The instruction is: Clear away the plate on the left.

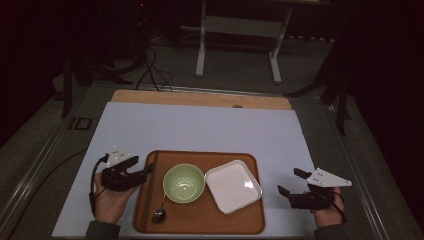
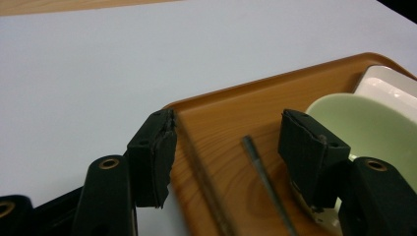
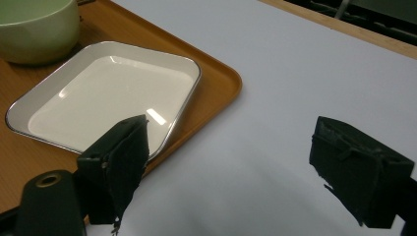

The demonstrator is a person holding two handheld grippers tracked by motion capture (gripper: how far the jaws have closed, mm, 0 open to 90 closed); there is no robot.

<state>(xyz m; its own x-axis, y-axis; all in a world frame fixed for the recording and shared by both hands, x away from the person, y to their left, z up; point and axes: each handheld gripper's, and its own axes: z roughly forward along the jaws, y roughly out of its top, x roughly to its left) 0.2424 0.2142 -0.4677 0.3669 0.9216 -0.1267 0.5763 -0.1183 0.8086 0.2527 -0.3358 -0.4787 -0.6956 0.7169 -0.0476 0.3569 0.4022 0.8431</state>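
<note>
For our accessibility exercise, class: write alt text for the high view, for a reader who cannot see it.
A person's two hands hold open black grippers either side of a wooden tray: the left gripper at its left edge, the right gripper beyond its right edge. On the tray are chopsticks, a spoon, a green bowl and a white square plate.

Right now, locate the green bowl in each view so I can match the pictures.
High view: green bowl sits mid-tray, between spoon and white square plate.
Left gripper view: at the right edge, behind the right jaw.
Right gripper view: top-left corner.
Shared landmark: the wooden tray.
</note>
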